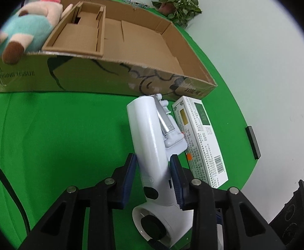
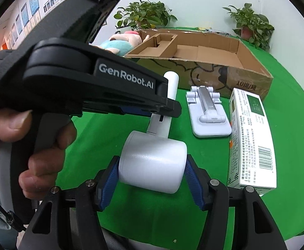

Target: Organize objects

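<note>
A white handheld fan (image 1: pixel 152 145) lies on the green cloth, its round head towards me. My left gripper (image 1: pixel 153 178) is around its handle, pads touching both sides. My right gripper (image 2: pixel 152 177) is around the fan's round head (image 2: pixel 154 162), pads against both sides. The left gripper's body (image 2: pixel 89 79) shows in the right wrist view, over the fan's handle. A white folding phone stand (image 2: pixel 208 112) and a white printed carton (image 2: pixel 252 137) lie to the right. A brown cardboard box (image 1: pixel 131 77) stands behind, with a plush toy (image 1: pixel 26 29) at its left end.
Inside the cardboard box is a smaller cardboard insert (image 1: pixel 79 33). Potted plants (image 2: pixel 145 16) stand behind the box by the wall. A black flat object (image 1: pixel 254 142) lies at the cloth's right edge. The green cloth (image 1: pixel 58 135) covers the round table.
</note>
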### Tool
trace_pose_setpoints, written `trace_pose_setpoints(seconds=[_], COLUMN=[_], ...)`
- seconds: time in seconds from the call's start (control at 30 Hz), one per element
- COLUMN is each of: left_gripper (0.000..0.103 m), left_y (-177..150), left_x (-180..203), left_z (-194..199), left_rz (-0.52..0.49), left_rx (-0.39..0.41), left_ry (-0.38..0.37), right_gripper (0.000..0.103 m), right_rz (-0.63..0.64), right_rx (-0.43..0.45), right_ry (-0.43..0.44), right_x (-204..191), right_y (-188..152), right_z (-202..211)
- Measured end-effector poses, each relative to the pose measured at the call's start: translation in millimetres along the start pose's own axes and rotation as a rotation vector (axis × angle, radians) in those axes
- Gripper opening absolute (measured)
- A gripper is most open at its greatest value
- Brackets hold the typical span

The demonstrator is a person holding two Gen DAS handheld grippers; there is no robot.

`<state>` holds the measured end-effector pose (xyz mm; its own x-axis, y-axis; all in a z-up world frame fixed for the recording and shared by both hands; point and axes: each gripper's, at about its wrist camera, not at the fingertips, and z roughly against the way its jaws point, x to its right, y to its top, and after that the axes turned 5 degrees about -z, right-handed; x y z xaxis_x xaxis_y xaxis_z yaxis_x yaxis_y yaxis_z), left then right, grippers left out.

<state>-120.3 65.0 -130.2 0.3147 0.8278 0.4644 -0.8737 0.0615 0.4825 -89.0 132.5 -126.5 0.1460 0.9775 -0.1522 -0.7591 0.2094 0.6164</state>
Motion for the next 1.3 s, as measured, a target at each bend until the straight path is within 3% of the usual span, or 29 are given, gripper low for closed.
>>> trace_pose_setpoints(seconds=[0.53,1.0,1.3], left_gripper=[0.03,0.029,0.029], left_y=[25,84,132], left_x=[35,68,74], left_z=[49,88,109], left_rz=[-0.12,-0.243,-0.265], left_rx=[0.114,0.214,0.262], left_ry=[0.048,0.077,0.081], right_gripper=[0.054,0.054,0.054], right_rz=[-0.024,-0.063,-0.044], right_rx=[0.102,0.207,0.249], right_ry=[-0.035,-0.063,-0.084], right_x=[2,-4,-7], right_y=[27,93,150], right_z=[29,61,75])
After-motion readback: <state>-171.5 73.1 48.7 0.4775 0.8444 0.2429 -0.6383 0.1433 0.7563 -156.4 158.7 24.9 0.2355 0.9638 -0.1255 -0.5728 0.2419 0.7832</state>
